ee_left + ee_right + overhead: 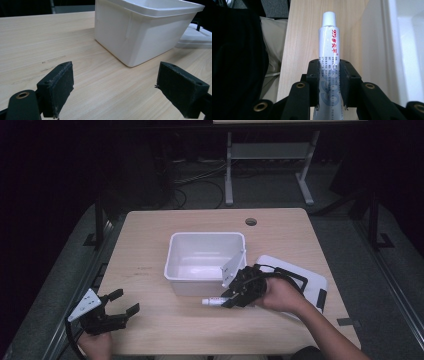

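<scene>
The tube (328, 50) sits clamped in the right gripper (239, 292) just in front of the white bin (172, 265), cap pointing away from the hand. For a clean drop, the operator should clear the near rim before releasing. The left gripper (121, 302) rests well left of the bin, jaws wide and empty.

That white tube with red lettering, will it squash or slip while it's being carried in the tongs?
The tube looks soft-walled, so the right tongs, pressing both its sides, may dent it slightly. Its glossy skin could slip. It seems light, sticking out level past the pads in the high view. If dropped on the table, the round body would probably roll.
</scene>
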Demonstrator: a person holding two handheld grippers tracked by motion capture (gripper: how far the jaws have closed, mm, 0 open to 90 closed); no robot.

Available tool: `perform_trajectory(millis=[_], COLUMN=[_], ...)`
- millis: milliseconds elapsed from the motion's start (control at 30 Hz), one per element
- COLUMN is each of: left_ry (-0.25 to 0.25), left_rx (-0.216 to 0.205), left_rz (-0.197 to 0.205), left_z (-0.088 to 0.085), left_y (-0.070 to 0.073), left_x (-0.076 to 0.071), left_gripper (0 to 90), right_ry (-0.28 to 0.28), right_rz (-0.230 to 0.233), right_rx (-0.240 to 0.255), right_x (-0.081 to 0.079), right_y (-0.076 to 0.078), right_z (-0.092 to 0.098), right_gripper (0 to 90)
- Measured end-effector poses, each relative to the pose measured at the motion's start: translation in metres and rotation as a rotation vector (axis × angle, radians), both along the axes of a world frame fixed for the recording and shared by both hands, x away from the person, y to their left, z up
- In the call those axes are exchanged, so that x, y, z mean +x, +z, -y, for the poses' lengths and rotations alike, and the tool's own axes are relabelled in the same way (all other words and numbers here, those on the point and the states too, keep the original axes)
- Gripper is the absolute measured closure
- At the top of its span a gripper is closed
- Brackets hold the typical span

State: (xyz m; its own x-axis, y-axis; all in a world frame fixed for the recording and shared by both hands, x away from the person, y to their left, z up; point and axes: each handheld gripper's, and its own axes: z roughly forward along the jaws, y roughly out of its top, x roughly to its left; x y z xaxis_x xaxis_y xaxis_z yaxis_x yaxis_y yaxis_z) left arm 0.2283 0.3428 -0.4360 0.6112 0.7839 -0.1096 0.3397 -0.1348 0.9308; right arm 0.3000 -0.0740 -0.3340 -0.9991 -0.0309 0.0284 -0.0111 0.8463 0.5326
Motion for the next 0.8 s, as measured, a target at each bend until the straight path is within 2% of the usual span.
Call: perform_trajectory(millis=[333, 433, 800], left_ry=[0.000, 0.000, -0.003], left_rx=[0.003, 0.001, 0.001], left_rz=[0.000, 0.000, 0.001], left_z=[-0.001, -0.001, -0.002], left_y=[0.000, 0.000, 0.000], left_x=[0.000, 0.000, 0.000], left_gripper=[13.2, 13.1, 13.1], right_ry=[-0.002, -0.002, -0.026], right_rz=[0.029, 0.040, 0.027], right_rx=[0.032, 0.036, 0.035], right_x=[0.013, 0.016, 0.035], right_y=[0.032, 0.036, 0.040], right_z=[-0.007, -0.010, -0.014], right_gripper=[71.5, 71.5, 71.4])
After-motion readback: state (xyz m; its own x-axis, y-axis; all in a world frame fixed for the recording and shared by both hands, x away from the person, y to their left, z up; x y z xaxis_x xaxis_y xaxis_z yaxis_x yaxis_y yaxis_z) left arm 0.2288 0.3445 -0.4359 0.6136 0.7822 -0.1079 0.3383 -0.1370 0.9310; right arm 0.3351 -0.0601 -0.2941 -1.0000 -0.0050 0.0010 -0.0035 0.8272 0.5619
